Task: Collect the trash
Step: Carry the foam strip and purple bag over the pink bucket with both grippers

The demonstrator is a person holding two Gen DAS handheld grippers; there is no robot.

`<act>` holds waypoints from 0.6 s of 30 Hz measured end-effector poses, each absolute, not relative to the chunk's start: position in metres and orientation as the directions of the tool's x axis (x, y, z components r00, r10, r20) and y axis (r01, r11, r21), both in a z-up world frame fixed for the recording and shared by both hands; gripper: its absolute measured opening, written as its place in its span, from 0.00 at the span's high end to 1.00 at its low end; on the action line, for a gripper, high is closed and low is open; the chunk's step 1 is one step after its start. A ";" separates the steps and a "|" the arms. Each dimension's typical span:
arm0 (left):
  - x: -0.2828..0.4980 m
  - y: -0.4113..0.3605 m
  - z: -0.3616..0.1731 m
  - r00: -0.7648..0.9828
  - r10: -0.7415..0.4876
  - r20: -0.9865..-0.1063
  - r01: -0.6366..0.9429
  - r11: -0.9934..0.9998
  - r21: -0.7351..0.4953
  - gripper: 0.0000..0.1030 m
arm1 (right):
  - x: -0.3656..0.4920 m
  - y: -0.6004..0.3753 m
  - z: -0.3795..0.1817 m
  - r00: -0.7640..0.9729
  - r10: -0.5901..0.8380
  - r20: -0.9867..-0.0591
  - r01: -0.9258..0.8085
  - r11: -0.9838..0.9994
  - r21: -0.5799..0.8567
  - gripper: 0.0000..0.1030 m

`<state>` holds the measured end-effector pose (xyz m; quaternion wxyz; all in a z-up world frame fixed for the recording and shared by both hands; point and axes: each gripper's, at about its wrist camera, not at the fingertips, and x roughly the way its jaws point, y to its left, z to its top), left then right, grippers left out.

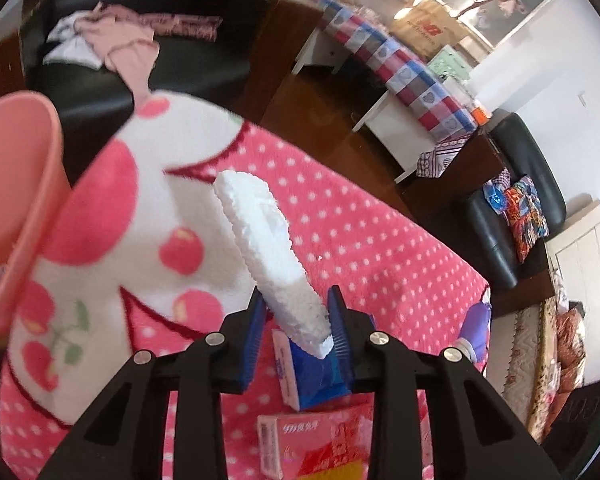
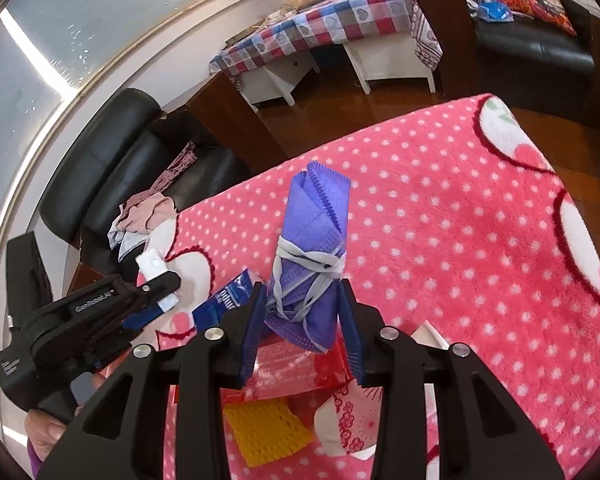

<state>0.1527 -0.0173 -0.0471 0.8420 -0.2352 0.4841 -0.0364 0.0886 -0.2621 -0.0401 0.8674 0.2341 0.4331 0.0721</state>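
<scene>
Foam strip [image 1: 269, 258] stands up between the fingers of my left gripper [image 1: 296, 312], which are closed on its lower end, above the pink blanket [image 1: 380, 248] and near the pink bin [image 1: 16, 208] at the blanket's left edge. My right gripper [image 2: 302, 304] is closed around the rolled purple mask [image 2: 312, 256]. I judge it best to carry the foam fully over the bin rim before I loosen the fingers, because so light a piece can fall aside.

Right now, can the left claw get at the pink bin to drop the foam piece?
Probably yes. The left claw grips the foam piece, and the pink bin stands close at its left, with nothing visible between them.
</scene>
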 end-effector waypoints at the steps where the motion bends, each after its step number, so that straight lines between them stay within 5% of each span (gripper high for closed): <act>1: 0.146 -0.017 -0.041 0.542 -0.279 -0.792 -0.148 0.897 -0.418 0.70 | 0.087 -0.261 -0.039 0.616 0.328 -0.716 0.071 0.882 0.465 0.64; 18: 0.046 -0.005 0.012 0.709 -0.121 -0.694 -0.003 0.985 -0.175 0.70 | 0.060 -0.207 -0.024 0.607 0.383 -0.697 -0.099 0.906 0.412 0.64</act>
